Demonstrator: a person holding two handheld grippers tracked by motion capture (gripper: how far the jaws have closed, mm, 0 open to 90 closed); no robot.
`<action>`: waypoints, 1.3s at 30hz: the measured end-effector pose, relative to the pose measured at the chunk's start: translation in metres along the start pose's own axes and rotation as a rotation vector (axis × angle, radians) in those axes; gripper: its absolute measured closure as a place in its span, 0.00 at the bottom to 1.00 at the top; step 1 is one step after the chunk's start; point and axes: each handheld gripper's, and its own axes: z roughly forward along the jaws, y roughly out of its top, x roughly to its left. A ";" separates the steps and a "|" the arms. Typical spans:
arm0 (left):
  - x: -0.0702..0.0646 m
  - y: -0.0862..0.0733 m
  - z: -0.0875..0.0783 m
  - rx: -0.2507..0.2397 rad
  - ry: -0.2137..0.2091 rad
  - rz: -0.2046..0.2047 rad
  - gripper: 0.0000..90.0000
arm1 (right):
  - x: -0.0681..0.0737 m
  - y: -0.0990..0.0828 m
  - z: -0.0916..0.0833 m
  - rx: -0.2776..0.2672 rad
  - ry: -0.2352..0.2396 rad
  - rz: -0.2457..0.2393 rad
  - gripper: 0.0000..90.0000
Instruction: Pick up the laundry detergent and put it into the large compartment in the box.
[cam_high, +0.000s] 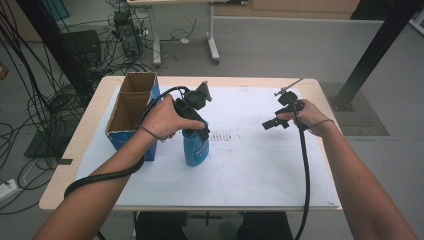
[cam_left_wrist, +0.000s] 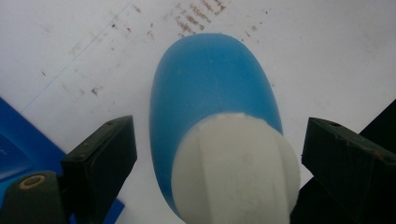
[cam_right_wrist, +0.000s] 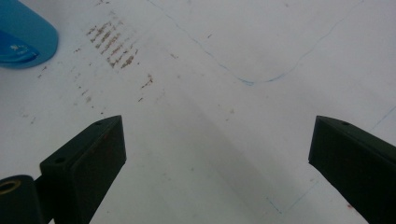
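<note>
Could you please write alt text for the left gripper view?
A blue bottle with a white cap stands on a white table cover, seen from above between the left tool's two open black jaws, which do not touch it. Brown smudges mark the cover beyond the bottle.

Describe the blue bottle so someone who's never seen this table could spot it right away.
Start at the white sheet covering the table, then find the open cardboard box at its left edge. Just right of that box stands the blue bottle, upright under the left gripper, whose open jaws flank its cap without touching. It is the one plastic thing there, with a white cap on a rounded blue body.
</note>
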 end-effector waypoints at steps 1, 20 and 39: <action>0.000 0.000 0.000 -0.002 -0.003 0.000 0.12 | 0.000 0.000 0.000 -0.002 -0.001 0.000 0.04; -0.001 0.000 -0.002 -0.004 -0.009 0.002 0.12 | 0.001 0.001 0.001 -0.002 -0.006 -0.012 0.04; -0.001 0.000 -0.003 -0.005 -0.009 -0.005 0.12 | 0.000 0.001 0.000 -0.002 -0.011 -0.007 0.04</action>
